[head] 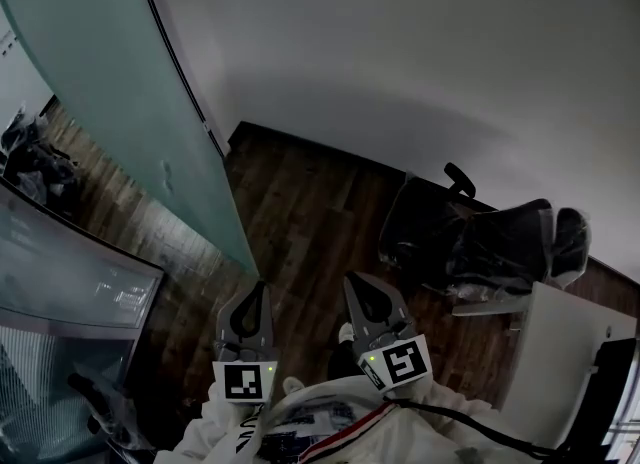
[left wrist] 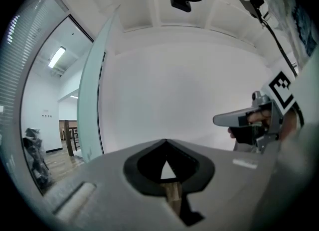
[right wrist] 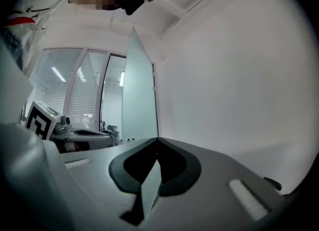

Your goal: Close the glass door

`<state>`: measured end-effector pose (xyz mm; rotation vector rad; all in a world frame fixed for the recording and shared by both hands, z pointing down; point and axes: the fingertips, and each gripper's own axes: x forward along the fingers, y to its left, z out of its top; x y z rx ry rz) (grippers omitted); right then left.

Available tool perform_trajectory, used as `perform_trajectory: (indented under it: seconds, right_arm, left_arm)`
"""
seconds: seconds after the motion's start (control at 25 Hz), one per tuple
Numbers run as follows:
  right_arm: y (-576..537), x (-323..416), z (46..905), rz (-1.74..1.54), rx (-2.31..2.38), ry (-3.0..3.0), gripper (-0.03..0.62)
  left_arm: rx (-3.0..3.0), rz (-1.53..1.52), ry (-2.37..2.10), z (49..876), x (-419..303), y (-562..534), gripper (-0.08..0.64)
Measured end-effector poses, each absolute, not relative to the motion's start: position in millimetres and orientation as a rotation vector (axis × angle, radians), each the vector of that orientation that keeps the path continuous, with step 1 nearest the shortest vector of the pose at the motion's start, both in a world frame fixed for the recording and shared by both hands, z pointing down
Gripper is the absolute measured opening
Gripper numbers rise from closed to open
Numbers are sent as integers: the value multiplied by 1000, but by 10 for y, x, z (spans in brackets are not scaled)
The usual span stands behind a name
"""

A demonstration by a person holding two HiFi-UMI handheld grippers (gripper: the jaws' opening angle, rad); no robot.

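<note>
Left gripper: jaws together at the tips, nothing between them, pointing level. Right gripper: jaws likewise closed and empty; it sits just beside the left one, the pair roughly parallel. Both are held over the dark wood floor. Glass door: a frosted, greenish leaf ahead and to the left of the left gripper. In the head view its lower corner comes down near that gripper's tips, and neither gripper touches it. Office chair: black, to the right, apart from the right gripper. White wall: fills the far side beyond the floor.
</note>
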<state>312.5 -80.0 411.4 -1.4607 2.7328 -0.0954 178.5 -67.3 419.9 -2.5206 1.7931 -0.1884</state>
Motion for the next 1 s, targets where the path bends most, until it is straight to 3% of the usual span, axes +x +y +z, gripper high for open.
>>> perform_trajectory:
  seconds: [0.6, 1.0]
  right_arm:
    - [-1890, 3818, 4174, -105, -1316, 2778, 6]
    - [-2512, 3722, 4464, -225, -1250, 2797, 6]
  left_arm:
    - [-2394, -225, 1876, 4148, 2435, -1795, 2]
    - [-2309, -309, 1959, 4267, 2251, -2353, 2]
